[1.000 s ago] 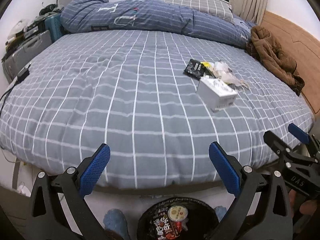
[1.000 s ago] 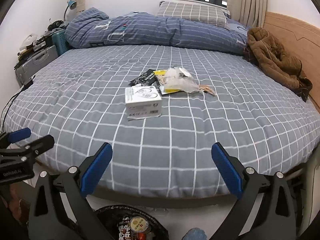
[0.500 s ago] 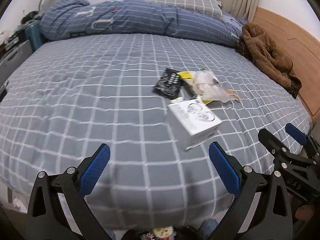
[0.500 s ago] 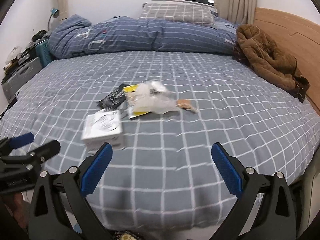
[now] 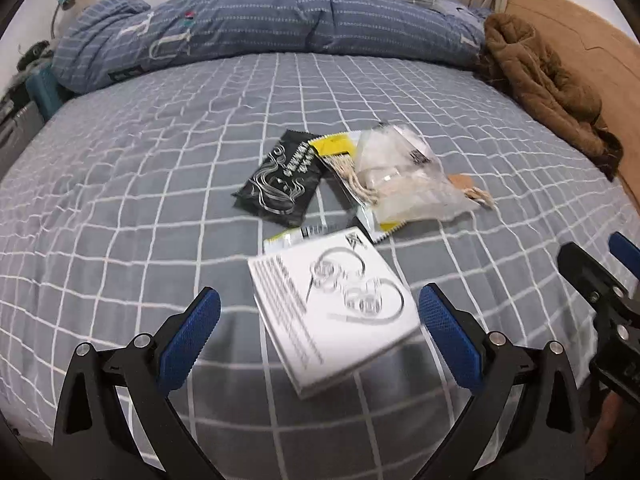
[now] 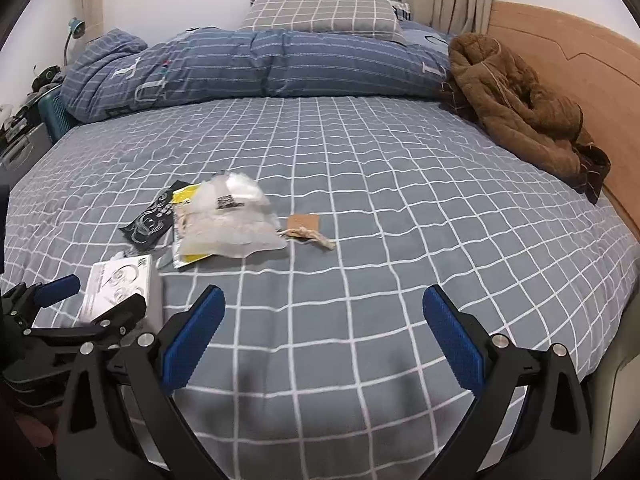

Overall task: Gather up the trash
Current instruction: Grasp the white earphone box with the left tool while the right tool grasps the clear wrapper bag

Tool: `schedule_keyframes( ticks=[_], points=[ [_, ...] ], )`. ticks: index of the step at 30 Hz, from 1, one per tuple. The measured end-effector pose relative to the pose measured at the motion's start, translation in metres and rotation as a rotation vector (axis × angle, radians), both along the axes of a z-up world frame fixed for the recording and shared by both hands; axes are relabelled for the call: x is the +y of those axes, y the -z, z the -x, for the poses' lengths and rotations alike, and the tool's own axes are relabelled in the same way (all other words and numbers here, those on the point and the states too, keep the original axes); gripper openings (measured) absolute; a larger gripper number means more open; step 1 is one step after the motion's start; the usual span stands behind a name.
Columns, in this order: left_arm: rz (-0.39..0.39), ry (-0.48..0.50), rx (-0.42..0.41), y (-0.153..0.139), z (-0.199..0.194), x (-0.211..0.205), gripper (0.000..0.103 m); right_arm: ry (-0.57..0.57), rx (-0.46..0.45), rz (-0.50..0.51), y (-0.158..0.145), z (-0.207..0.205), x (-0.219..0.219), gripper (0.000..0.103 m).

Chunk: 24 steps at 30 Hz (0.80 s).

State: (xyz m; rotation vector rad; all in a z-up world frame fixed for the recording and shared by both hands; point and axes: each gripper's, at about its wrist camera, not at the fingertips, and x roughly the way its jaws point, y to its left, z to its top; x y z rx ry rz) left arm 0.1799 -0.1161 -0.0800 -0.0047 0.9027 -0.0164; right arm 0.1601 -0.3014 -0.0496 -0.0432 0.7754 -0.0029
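Both grippers have moved in over the bed [image 6: 360, 160]. Left gripper [image 5: 320, 320], jaws released, straddles the white box [image 5: 332, 312]; right gripper [image 6: 324, 332] is released too. Reaching step: next, close on the box without snagging the wrappers [image 5: 400, 176] behind.

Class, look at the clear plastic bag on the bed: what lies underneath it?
Under the clear plastic bag lies a yellow-and-white packet, its edges sticking out. Its middle is covered.
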Motion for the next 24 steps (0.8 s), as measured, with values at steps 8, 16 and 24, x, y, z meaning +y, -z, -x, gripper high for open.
schedule_keyframes(
  ticks=[8,16,24],
  points=[
    [-0.046,-0.015,-0.010,0.003,-0.004,-0.016,0.097,0.024,0.006,-0.035,0.000,-0.005,-0.012,0.095],
    [-0.034,-0.049,-0.003,0.014,-0.020,-0.005,0.093,0.011,0.010,-0.025,0.001,-0.005,-0.005,0.095],
    [0.022,-0.016,-0.004,0.010,-0.022,0.009,0.085,-0.008,0.017,-0.017,0.002,-0.014,0.006,0.095]
  ],
)
